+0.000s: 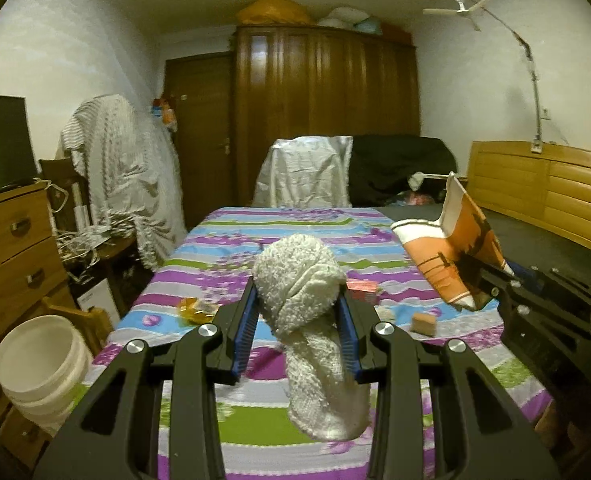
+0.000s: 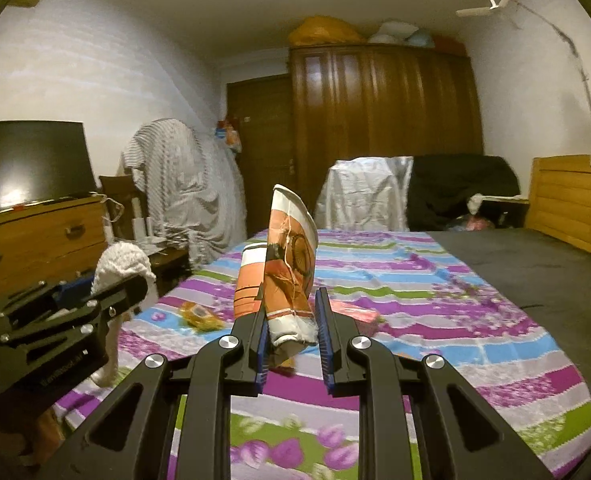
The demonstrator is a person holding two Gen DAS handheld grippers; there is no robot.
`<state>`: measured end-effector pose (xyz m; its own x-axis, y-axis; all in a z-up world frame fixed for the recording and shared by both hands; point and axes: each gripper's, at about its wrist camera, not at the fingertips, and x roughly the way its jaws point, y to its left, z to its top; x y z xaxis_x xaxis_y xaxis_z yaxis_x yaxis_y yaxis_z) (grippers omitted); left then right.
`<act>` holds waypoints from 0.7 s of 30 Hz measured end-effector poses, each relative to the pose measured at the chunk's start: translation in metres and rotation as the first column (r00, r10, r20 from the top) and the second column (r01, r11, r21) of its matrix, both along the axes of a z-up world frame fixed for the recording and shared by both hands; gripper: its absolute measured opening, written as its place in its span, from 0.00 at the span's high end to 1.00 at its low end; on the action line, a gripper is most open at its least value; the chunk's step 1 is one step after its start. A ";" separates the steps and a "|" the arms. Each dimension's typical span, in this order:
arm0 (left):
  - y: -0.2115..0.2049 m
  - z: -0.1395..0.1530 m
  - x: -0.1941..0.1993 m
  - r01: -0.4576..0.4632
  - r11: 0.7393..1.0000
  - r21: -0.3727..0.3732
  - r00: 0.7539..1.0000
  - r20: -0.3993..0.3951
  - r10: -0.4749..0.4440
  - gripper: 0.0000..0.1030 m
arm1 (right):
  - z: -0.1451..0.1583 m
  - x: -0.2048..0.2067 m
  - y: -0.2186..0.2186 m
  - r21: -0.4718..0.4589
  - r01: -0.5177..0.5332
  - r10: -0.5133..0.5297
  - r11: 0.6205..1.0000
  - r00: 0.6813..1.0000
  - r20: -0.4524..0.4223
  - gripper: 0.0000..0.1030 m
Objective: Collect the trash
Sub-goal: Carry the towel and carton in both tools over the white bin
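Hiding bedsheet (image 1: 295, 236): cloth (image 1: 299, 276), L tongs (image 1: 297, 312).

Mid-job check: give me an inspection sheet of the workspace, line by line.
Surface: bed with striped floral sheet, partly bare dark mattress.
Job's things: white fluffy cloth and crushed orange-and-white paper cup, both lifted; white plastic bucket beside the bed.
Clutter: yellow wrapper, red packet, small tan block on the sheet.
Grippers: left gripper shut on the cloth; right gripper shut on the cup.
Cables: white cords heaped by the wooden dresser.
Surroundings: dark wooden wardrobe, ceiling fan.
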<state>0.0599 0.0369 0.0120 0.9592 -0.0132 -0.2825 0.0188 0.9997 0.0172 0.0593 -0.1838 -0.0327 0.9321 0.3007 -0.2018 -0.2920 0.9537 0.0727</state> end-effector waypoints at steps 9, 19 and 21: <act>0.072 0.008 -0.002 -0.169 0.985 -0.016 0.986 -0.005 0.169 0.66 | 0.019 0.023 0.084 -0.018 -0.153 0.153 0.988 0.988 -0.004 0.79; 0.168 0.020 -0.010 -0.366 0.930 -0.031 0.931 -0.011 0.365 0.66 | 0.045 0.040 0.201 -0.035 -0.339 0.339 0.940 0.941 -0.020 0.79; 0.190 0.023 -0.013 -0.407 0.913 -0.028 0.913 -0.016 0.407 0.66 | 0.049 0.045 0.228 -0.035 -0.383 0.382 0.923 0.924 -0.034 0.79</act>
